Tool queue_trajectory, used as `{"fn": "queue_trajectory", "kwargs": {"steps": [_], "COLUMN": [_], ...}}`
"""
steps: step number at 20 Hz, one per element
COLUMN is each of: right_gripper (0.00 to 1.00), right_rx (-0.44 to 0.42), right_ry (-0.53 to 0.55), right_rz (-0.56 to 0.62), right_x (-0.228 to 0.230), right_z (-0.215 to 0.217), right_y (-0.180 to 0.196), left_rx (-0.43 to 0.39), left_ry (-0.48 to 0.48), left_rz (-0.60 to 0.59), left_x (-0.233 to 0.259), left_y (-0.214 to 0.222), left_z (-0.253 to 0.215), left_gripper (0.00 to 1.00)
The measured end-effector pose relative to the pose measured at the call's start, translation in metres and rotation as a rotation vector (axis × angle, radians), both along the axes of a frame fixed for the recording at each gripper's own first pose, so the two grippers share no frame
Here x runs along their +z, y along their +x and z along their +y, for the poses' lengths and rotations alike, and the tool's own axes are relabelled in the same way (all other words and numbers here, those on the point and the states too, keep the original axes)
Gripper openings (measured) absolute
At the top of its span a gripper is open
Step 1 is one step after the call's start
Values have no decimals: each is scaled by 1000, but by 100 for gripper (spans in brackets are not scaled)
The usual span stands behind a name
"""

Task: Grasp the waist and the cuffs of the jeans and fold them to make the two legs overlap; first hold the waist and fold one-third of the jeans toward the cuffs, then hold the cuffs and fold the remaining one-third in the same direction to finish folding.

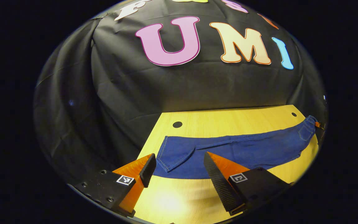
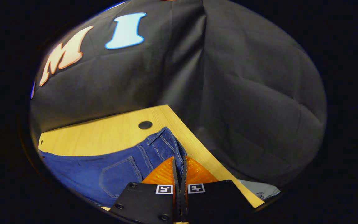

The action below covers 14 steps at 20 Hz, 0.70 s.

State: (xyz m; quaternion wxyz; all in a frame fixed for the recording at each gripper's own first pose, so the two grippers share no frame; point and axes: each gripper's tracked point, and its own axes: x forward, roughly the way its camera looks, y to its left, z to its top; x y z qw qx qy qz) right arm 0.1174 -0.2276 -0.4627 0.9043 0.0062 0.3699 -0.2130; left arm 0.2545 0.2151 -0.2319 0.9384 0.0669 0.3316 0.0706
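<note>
Nearest the lens in the left gripper view, the left tongs (image 1: pixel 179 166) stand wide apart above the table (image 1: pixel 228 119), holding nothing, with the cuff end of the jeans (image 1: pixel 228 149) just beyond their tips. Those jeans are dark blue denim with pale stitching, lying flat in a long band from 8 o'clock to 3 o'clock across the table, the legs looking overlapped, the waist at the far right edge. In the right gripper view the right tongs (image 2: pixel 179 166) are closed tight on the waistband at 6 o'clock, with a back pocket (image 2: pixel 120 175) at 7 o'clock. Pale yellow wood grain shows on the table, with round dark holes (image 1: pixel 177 124) near its far corners. Black creased cloth (image 1: pixel 120 93) walls the booth behind.
</note>
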Motion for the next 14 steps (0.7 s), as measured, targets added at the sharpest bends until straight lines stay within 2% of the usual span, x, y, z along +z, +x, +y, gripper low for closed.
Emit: {"fn": "queue_trajectory", "kwargs": {"steps": [1,3,5,6,7,8,11,14], "right_gripper": [3,0,2,0,3,2,3,5], "right_rx": [27,83,149,181,207,227,264,306], "right_ry": [-1,6,10,10,11,21,42,82], "right_rz": [-34,-109,-170,-198,-217,-238,-319,-336], "right_x": [18,57,92,102,109,104,139,155], "right_z": [9,31,60,77,94,89,81,69], "right_y": [3,6,3,-7,-17,-27,-52,-67], "left_rx": [-4,-15,-29,-38,-45,-54,-83,-111], "left_ry": [-11,-23,-30,-34,-39,-45,-56,-61], "left_rz": [3,8,12,14,16,21,44,79], "left_x": [-1,-6,-12,-13,-15,-19,-32,-43], "left_y": [-1,-3,-1,-1,2,7,18,18], "left_z": [1,4,5,6,8,11,21,39], "left_gripper": [96,96,96,96,96,96,96,96]}}
